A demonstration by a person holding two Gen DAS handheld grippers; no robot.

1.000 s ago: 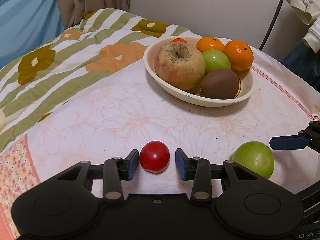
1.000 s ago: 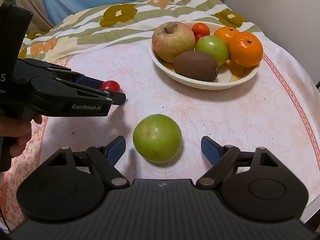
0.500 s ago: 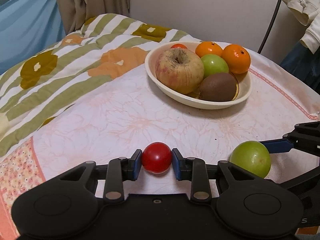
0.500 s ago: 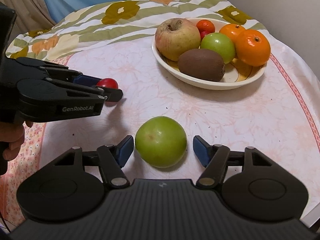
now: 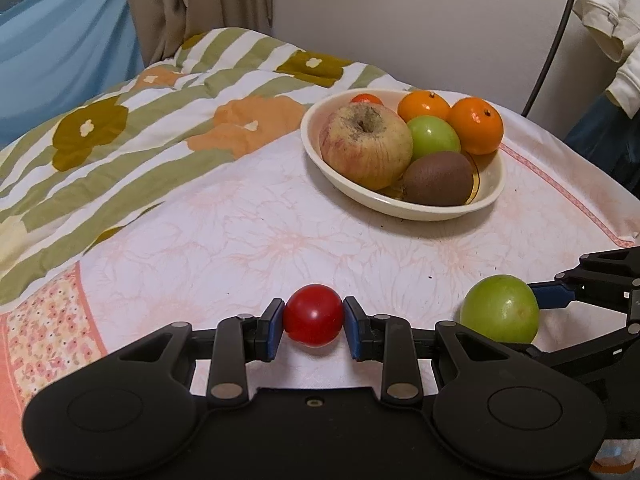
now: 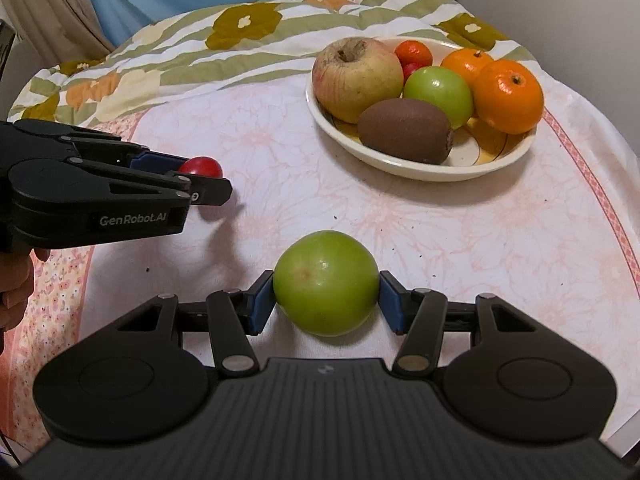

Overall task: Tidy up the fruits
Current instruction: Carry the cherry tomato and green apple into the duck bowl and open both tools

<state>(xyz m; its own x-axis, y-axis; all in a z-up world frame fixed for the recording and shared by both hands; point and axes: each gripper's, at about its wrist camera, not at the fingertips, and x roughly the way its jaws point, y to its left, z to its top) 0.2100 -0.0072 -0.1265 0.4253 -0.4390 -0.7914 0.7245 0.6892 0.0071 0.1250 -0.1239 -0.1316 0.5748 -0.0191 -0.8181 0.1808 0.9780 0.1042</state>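
My left gripper (image 5: 313, 329) is shut on a small red tomato (image 5: 313, 321), held a little above the pink floral cloth; the tomato also shows in the right wrist view (image 6: 200, 168). My right gripper (image 6: 326, 300) is shut on a green apple (image 6: 326, 282), which also shows in the left wrist view (image 5: 500, 314). A cream bowl (image 5: 400, 210) at the back right holds a large apple (image 5: 366, 144), a green apple (image 5: 434, 136), a kiwi (image 5: 438, 178) and oranges (image 5: 476, 124). The bowl shows in the right wrist view too (image 6: 420, 170).
A striped flowered quilt (image 5: 120, 128) lies bunched at the back left. Blue fabric and a curtain (image 5: 192, 4) stand behind it. A wall and a hanging garment (image 5: 608, 12) are at the right. The cloth's edge drops off at the right (image 6: 624, 216).
Both grippers closed: the left on the red tomato, the right on the green apple. The left gripper has lifted slightly with the tomato.
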